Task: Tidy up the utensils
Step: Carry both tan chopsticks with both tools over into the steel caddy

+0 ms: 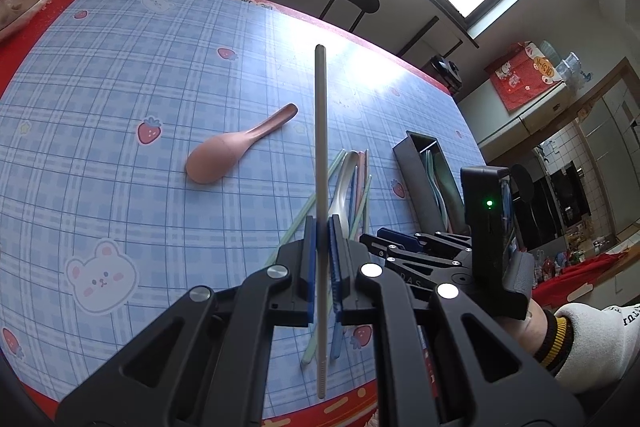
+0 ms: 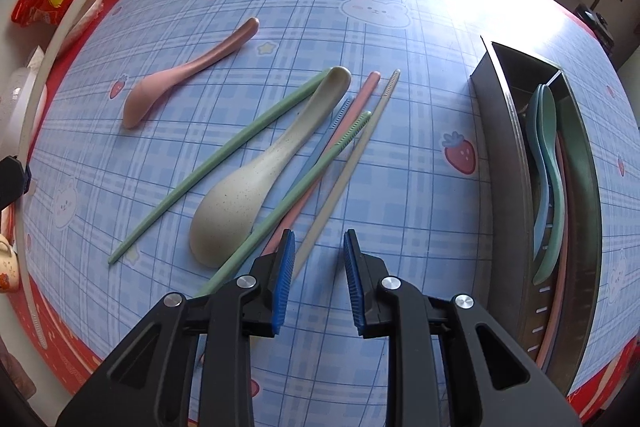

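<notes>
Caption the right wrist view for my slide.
Open right gripper hovers by loose chopsticks and a cream spoon, metal box alongside.

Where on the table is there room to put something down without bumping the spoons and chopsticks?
The best bare patch lies between the chopsticks and the metal box, ahead of the open right gripper. There is more bare cloth beyond the pink spoon, toward the far edge. It is crowded around the white spoon, where the chopsticks crisscross.
</notes>
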`<state>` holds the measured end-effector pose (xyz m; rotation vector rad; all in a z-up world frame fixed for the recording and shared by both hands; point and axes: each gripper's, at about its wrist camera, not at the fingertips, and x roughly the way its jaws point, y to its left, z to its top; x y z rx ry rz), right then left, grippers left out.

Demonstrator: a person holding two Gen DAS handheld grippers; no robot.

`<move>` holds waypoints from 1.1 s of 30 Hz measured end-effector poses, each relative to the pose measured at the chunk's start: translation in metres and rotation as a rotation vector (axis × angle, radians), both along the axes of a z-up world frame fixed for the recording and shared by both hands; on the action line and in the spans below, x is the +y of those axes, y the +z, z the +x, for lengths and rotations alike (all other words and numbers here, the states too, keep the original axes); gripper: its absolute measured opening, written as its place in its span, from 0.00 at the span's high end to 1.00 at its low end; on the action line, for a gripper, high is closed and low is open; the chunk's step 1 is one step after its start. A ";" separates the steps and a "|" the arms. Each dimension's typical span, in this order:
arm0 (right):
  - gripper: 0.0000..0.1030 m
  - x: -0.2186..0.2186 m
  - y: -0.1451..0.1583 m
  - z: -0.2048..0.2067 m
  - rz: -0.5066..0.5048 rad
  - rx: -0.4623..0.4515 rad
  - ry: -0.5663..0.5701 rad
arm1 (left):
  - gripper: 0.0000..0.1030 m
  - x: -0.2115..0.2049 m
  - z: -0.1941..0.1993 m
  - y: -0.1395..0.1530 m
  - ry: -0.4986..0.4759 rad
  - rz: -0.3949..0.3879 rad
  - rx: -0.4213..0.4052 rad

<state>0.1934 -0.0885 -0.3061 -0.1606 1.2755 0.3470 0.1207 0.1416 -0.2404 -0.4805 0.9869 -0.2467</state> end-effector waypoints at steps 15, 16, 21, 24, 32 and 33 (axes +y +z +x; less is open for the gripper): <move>0.94 -0.027 0.002 -0.002 0.049 -0.021 -0.079 | 0.90 0.000 -0.003 -0.008 0.000 -0.012 0.011; 0.94 -0.033 0.005 -0.005 0.064 -0.027 -0.087 | 0.90 -0.002 -0.002 -0.008 -0.003 -0.014 0.013; 0.94 -0.057 0.031 -0.018 0.138 -0.072 -0.088 | 0.90 -0.021 0.005 -0.008 -0.031 -0.021 0.024; 0.93 -0.075 0.047 -0.025 0.168 -0.102 -0.092 | 0.90 -0.039 0.013 -0.006 -0.061 -0.014 0.025; 0.93 -0.141 0.072 -0.026 0.192 -0.168 -0.160 | 0.90 -0.107 0.039 -0.006 -0.153 -0.026 0.047; 0.93 -0.152 0.072 -0.025 0.186 -0.169 -0.167 | 0.90 -0.118 0.044 -0.008 -0.163 -0.033 0.052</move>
